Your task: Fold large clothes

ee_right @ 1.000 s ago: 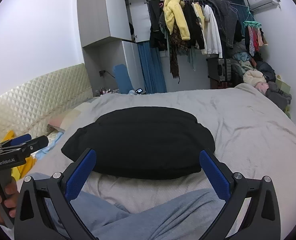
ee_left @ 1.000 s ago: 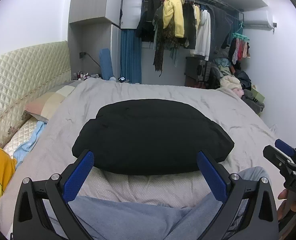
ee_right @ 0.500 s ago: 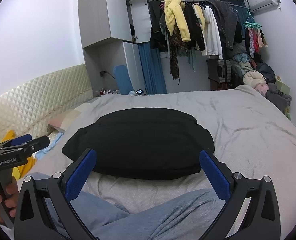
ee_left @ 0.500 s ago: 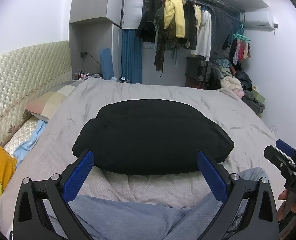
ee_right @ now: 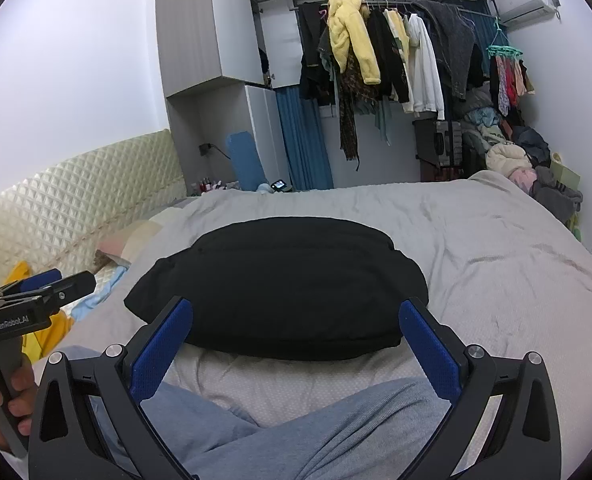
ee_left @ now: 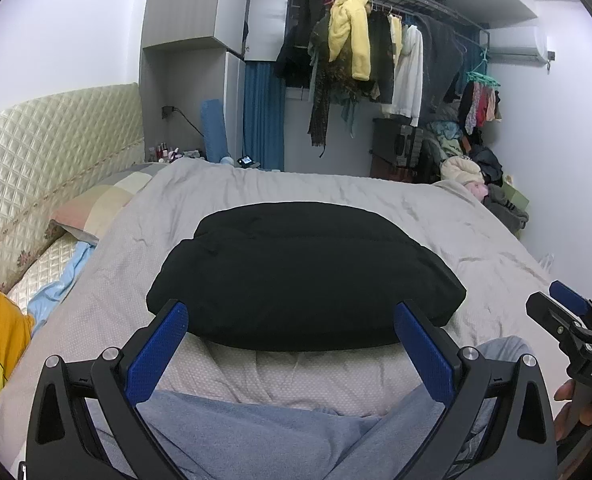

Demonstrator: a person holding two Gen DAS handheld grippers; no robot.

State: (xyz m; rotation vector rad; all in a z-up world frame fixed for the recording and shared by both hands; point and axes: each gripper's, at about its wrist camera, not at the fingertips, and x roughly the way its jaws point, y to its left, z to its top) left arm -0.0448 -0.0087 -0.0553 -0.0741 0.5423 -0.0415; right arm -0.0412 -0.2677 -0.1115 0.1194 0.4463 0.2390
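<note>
Folded black garment (ee_left: 303, 272) lies ahead of both wide-spread, empty grippers.

Folded black garment (ee_left: 303, 272) on bed (ee_left: 475, 240).

In front of me the folded garment (ee_left: 303, 272) is plain black, and it lies on a bed cover (ee_left: 435, 216) of pale grey with a fine pattern of small dots near me. Both my left tongs (ee_left: 292, 332) and my right tongs (ee_right: 296, 330) have a black frame and bright blue pads (ee_left: 158, 352), and my trousers (ee_right: 335, 432) are a soft grey-blue. The headboard (ee_left: 56, 140) is cream with a quilted diamond pattern, the curtain (ee_left: 262, 116) is blue, and a fluffy jacket (ee_right: 353, 42) on the rail is pale yellow.
</note>
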